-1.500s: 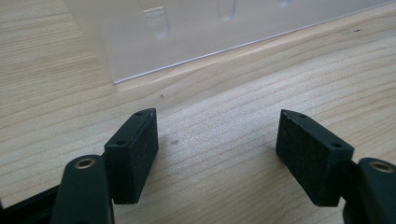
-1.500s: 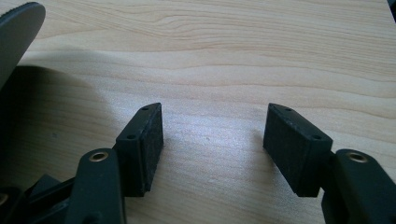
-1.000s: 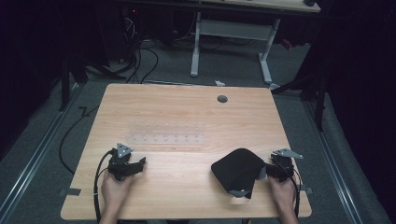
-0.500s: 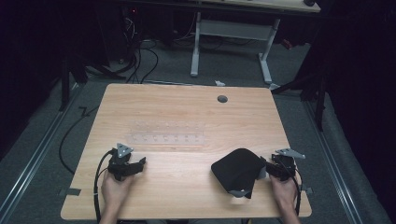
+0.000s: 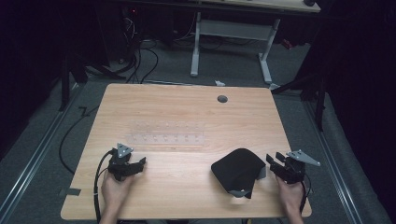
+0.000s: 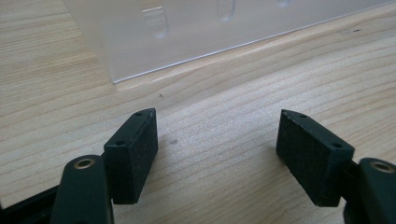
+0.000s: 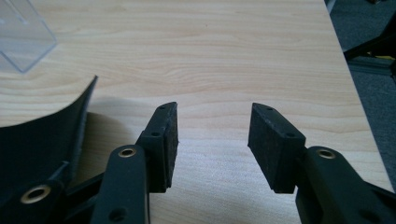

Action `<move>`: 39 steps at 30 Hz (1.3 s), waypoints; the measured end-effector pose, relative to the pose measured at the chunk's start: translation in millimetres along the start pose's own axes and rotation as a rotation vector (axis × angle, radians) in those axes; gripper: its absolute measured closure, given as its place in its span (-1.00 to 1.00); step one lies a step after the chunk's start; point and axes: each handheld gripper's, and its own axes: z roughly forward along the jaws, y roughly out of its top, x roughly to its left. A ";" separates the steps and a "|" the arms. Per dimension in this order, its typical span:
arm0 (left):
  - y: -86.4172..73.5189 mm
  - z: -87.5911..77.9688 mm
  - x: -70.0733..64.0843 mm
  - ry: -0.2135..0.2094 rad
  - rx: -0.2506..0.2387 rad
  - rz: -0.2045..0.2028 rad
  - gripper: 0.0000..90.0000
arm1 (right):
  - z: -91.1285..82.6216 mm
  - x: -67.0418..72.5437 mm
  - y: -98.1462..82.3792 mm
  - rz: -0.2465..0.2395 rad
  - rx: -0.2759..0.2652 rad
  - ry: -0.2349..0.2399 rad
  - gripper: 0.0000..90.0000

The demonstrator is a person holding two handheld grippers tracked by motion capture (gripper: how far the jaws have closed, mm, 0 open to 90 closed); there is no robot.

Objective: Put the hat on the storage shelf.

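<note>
- Black and limp-looking, the folded cloth lies on the table at about 5 o'clock of the tabletop, just beside our right hand-held gripper, which sits at the cloth's 3 o'clock.
- In the right gripper view the cloth's raised edge curls up at 9 o'clock of the jaws, close to the left pad but not between them; the right hand-held gripper stands wide apart with bare wood in the gap.
- Our left hand-held gripper rests at about 7 o'clock of the table, well apart from the cloth. Its jaws are also spread wide over bare wood, gripping nothing.
- A clear plastic rack lies near the table's middle, at 12 o'clock of the left gripper; its near corner is close ahead of the jaws.
- We judge the cloth to be light, soft and floppy: it should sag and unfold when lifted, and may slide on the smooth wood if pushed.
- The best hold, in our view, is the lifted edge nearest the right gripper, pinched through its full thickness, not the flat middle, where the pads would only skid.
</note>
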 end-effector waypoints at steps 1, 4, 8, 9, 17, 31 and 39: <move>0.0 0.0 0.0 0.000 0.000 0.000 -0.34 | -2.6 0.0 0.7 0.005 -0.013 0.010 0.20; -0.1 -0.1 -0.1 0.000 0.000 0.000 -0.34 | -10.9 1.5 4.3 0.005 -0.047 0.027 0.20; -0.1 -0.1 -0.1 0.000 0.000 0.000 -0.34 | -19.3 4.2 9.0 -0.001 -0.075 0.050 0.20; -0.1 -0.1 -0.1 0.000 0.000 0.000 -0.34 | -24.7 8.0 11.9 -0.004 -0.086 0.067 0.20; -0.1 0.0 -0.2 0.000 0.000 -0.001 -0.34 | -35.6 20.6 13.3 -0.028 -0.088 0.139 0.18; -0.1 0.0 -0.2 0.000 0.000 -0.001 -0.34 | -34.9 34.8 10.2 -0.025 -0.042 0.220 0.02; -0.1 0.0 -0.2 0.000 0.001 -0.001 -0.35 | -15.3 35.1 0.4 -0.013 0.012 0.243 -0.03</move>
